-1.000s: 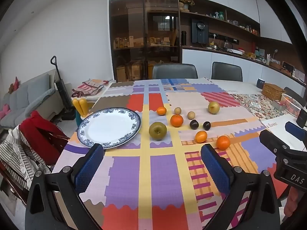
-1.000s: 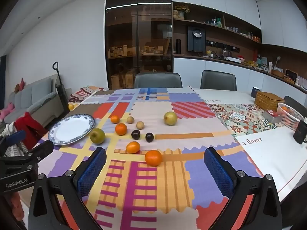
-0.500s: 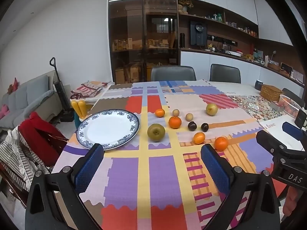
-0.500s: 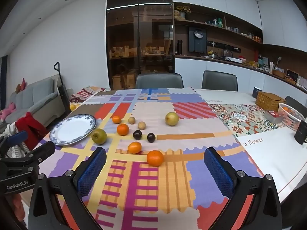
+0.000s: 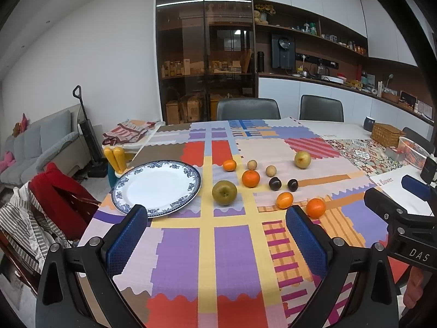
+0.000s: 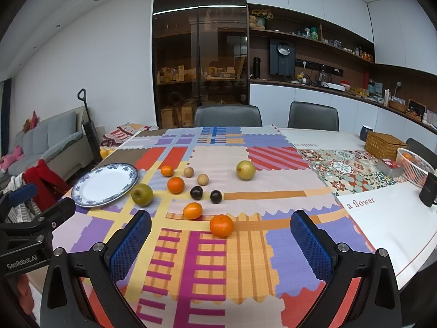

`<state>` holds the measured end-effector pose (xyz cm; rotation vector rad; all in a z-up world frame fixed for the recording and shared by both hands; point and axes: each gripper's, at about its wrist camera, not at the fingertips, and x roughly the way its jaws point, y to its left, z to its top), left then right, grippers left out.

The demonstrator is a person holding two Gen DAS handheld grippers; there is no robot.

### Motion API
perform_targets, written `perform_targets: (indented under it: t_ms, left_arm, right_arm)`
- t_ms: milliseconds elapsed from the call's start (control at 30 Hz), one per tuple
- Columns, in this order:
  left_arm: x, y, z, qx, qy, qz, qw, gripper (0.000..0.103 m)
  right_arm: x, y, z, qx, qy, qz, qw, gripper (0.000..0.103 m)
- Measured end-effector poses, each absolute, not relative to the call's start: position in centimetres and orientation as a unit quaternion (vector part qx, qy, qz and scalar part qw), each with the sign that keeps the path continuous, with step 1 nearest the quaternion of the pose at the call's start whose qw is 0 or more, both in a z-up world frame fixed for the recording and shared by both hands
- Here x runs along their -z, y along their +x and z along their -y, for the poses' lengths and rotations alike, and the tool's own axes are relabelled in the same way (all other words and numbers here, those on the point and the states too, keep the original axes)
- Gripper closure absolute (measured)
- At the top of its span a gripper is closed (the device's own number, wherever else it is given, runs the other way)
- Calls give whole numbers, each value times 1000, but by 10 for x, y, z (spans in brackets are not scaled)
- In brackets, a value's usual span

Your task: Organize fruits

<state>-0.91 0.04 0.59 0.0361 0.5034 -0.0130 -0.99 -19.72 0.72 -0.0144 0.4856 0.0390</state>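
Fruit (image 6: pixel 221 225) lies loose mid-bench, none on the plate (image 5: pixel 157 184) by the left edge yet. Your left tongs (image 5: pixel 215 242) and right tongs (image 6: pixel 221 246) both gape empty over the near edge, likely ready to pick the nearest orange.

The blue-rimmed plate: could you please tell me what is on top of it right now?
Nothing is on the blue-rimmed plate; its white centre is bare in both views. All the fruit lies on the cloth beside it, the green apple nearest. Whatever is beneath the plate is hidden.
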Motion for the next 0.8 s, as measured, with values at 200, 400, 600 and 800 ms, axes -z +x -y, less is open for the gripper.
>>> perform_targets:
  t_ms: [200, 400, 600, 800]
  left_arm:
    - [-5, -9, 0, 5, 17, -250, 968, 0]
    - [-5, -8, -1, 5, 17, -249, 968, 0]
    - [-5, -9, -1, 6, 17, -249, 968, 0]
    - [-5, -9, -1, 6, 16, -250, 968, 0]
  right_arm:
    - [-7, -9, 195, -20, -8, -240, 970, 0]
    - [-8, -12, 197, -23, -7, -239, 971, 0]
    - [-8, -12, 197, -24, -7, -240, 971, 0]
    - [-8, -12, 197, -23, -7, -239, 971, 0]
